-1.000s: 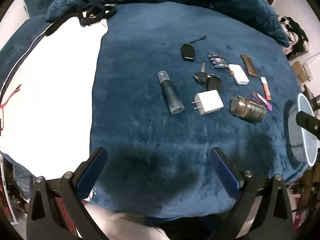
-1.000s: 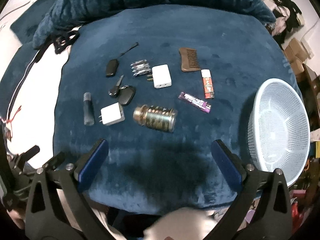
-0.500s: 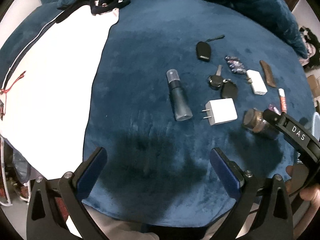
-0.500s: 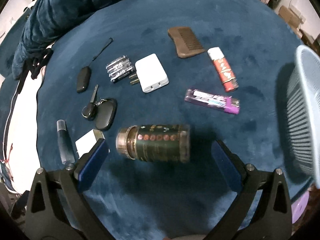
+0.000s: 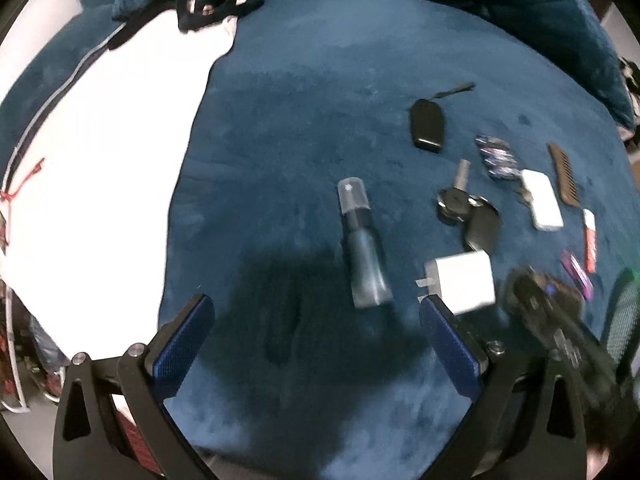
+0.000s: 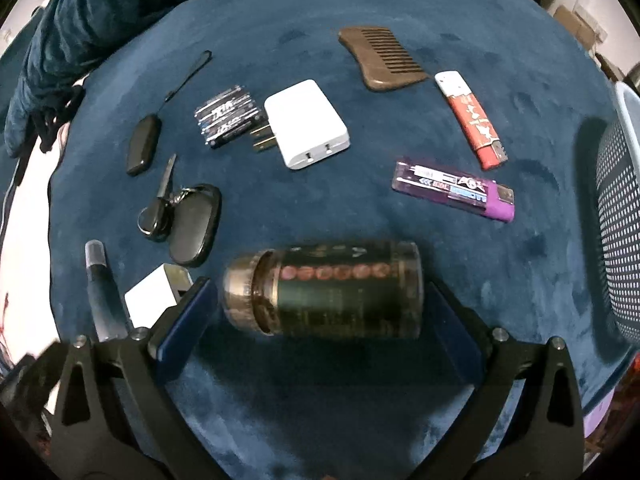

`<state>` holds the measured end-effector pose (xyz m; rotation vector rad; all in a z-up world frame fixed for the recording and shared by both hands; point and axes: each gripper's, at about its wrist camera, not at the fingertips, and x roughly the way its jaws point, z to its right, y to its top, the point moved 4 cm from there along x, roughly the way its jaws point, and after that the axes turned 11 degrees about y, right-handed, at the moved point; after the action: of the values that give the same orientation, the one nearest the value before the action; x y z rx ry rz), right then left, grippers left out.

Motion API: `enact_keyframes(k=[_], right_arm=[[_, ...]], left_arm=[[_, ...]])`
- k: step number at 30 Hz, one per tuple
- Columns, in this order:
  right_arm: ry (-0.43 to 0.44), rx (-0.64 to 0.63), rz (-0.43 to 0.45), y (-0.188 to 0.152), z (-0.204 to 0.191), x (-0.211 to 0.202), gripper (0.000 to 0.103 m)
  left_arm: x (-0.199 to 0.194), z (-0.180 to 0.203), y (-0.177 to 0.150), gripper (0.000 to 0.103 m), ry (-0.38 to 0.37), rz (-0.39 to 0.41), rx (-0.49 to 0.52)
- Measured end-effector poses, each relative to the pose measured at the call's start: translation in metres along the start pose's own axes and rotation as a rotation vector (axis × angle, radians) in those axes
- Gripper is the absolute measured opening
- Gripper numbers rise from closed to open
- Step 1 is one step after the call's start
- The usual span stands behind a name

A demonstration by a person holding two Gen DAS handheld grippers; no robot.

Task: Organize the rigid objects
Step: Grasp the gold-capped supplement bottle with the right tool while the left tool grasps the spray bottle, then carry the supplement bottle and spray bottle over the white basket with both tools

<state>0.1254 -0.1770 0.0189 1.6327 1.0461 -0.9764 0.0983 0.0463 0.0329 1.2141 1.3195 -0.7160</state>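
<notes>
A dark jar on its side is straddled by the wide-open right claw, where rolling away could be risked.

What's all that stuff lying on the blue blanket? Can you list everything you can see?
Jar: 1, dark with bronze lid, on its side between the right fingers.
Chargers: 2, white.
Lighters: 2, purple and red, right.
Comb: 1, brown, far.
Batteries: 1 pack, dark.
Car key with fob: 1, black, left.
Small fob: 1, black.
Spray bottle: 1, dark.
Basket: 1, pale, right edge.
Blanket: blue.
Left gripper: open.
Right gripper: open around jar.
</notes>
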Motion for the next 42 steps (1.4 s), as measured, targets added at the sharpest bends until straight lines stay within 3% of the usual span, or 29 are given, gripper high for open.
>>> enact_keyframes(k=[3, 5, 8, 11, 13, 15, 16, 17, 18, 28, 33, 42], right_arm=[[-0.033, -0.008, 0.031, -0.002, 0.0, -0.004, 0.1], [-0.003, -0.009, 0.054, -0.002, 0.001, -0.008, 0.089], [0.018, -0.017, 0.074, -0.005, 0.001, -0.01, 0.089], [0.03, -0.032, 0.106, -0.012, 0.003, -0.015, 0.089], [0.025, -0.03, 0.122, -0.017, 0.007, -0.02, 0.089], [0.032, -0.026, 0.132, -0.022, 0.011, -0.024, 0.089], [0.033, -0.023, 0.135, -0.025, 0.014, -0.027, 0.089], [0.033, -0.019, 0.137, -0.028, 0.013, -0.029, 0.089], [0.037, -0.016, 0.138, -0.023, 0.007, -0.024, 0.089], [0.057, -0.024, 0.122, -0.029, 0.006, -0.03, 0.087], [0.079, -0.001, 0.114, -0.03, 0.01, -0.035, 0.087], [0.094, 0.014, 0.138, -0.032, 0.024, -0.052, 0.087]], left_arm=[[0.022, 0.002, 0.007, 0.1, -0.01, -0.022, -0.017], [0.035, 0.004, 0.012, 0.099, -0.027, -0.034, -0.035], [0.048, 0.008, 0.017, 0.098, -0.057, -0.051, -0.061], [0.057, 0.019, 0.018, 0.094, -0.072, -0.05, -0.02], [0.062, 0.022, 0.02, 0.084, -0.05, -0.018, -0.002], [0.06, 0.021, 0.019, 0.057, -0.051, 0.028, -0.01], [0.058, 0.019, 0.018, 0.049, -0.054, 0.045, -0.009], [0.054, 0.018, 0.016, 0.028, -0.06, 0.057, -0.004], [0.05, 0.015, 0.013, 0.026, -0.061, 0.066, 0.002], [0.039, 0.009, -0.012, 0.026, -0.107, 0.024, 0.019], [0.029, 0.015, -0.023, 0.026, -0.067, 0.038, 0.053], [0.006, 0.03, -0.038, 0.026, -0.058, 0.067, 0.089]])
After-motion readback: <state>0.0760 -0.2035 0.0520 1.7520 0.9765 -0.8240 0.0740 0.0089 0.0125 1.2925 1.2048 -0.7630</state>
